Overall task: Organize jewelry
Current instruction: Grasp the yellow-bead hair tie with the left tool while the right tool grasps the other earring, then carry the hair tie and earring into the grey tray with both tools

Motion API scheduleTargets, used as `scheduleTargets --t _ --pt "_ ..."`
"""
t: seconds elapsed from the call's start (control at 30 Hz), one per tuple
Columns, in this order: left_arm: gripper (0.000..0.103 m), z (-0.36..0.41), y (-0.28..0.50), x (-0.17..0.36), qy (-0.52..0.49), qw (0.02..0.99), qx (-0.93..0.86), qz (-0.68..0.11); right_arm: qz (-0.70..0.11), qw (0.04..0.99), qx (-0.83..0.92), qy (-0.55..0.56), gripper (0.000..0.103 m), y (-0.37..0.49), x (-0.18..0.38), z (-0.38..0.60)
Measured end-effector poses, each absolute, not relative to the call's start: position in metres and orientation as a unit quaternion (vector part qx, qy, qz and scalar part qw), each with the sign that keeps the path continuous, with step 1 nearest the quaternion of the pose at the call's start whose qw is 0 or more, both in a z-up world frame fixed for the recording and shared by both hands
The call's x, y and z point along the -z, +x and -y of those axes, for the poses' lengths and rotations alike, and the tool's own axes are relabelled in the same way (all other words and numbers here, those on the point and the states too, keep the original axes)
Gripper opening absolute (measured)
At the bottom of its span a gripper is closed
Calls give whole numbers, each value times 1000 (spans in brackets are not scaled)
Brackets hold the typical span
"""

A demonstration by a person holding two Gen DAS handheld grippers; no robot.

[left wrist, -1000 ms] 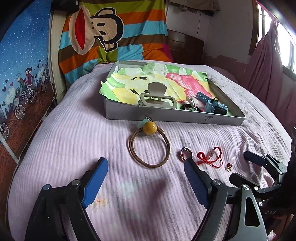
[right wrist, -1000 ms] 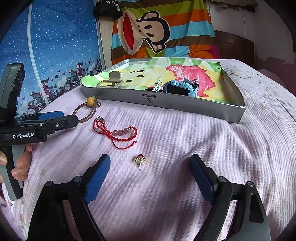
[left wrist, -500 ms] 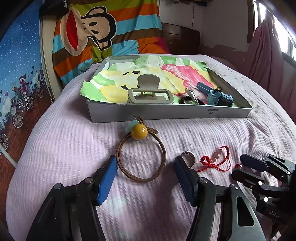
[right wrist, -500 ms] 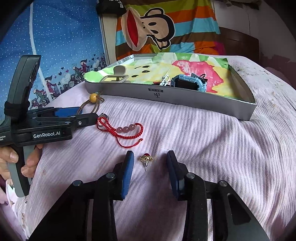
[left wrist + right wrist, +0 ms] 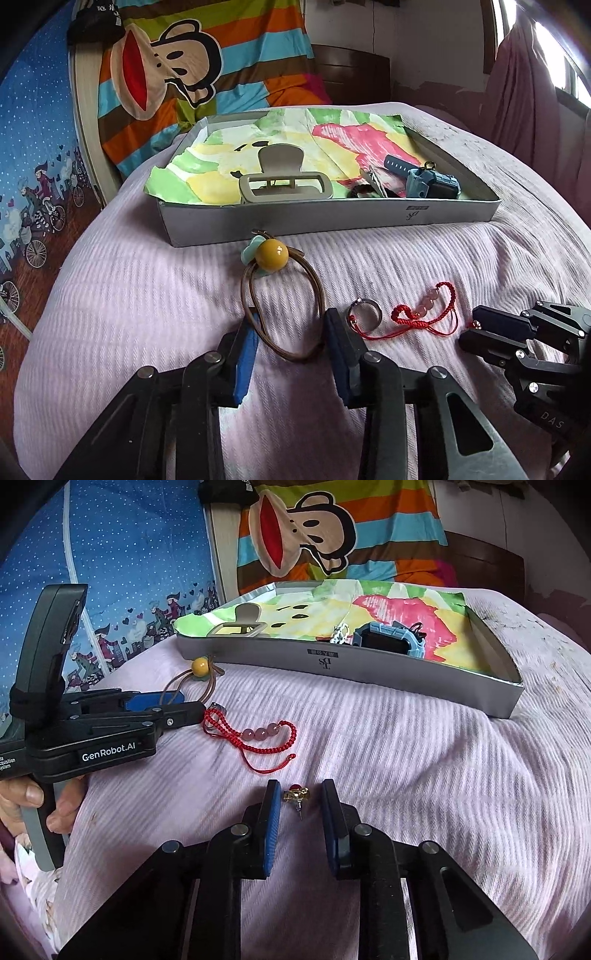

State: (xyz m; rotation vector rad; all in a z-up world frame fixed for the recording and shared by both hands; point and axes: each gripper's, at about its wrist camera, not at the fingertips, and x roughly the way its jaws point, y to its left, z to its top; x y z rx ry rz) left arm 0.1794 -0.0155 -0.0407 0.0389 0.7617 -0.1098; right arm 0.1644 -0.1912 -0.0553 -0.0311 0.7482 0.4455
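A brown hair tie with a yellow bead lies on the pink bedspread in front of the grey tray. My left gripper straddles its near half. Its jaws are closing and the blue pads press the loop into an oval. Just right of it lie a silver ring and a red cord bracelet with pink beads. In the right wrist view a small gold earring with a red stone sits between the tips of my right gripper. Those jaws are closing too, with a thin gap left on each side.
The tray holds a beige hair claw, a blue watch and a small silver piece on a colourful paper lining. A striped monkey blanket stands behind it. A person's hand holds the left gripper's handle.
Both pairs of jaws have narrowed a lot. The left gripper slid forward over the hair tie, whose round loop is now oval. The right pads drew in around the earring.
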Motion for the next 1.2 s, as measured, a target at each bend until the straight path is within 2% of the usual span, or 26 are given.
scheduleTargets --t 0.3,0.6,1.2 --pt "14 17 176 42 20 930 54 -363 -362 907 -213 -17 13 165 57 191" --pt "5 17 170 42 20 934 56 -352 -349 911 -218 2 13 162 56 198" --pt "3 11 149 30 7 956 50 -288 -336 915 -224 29 13 163 54 205"
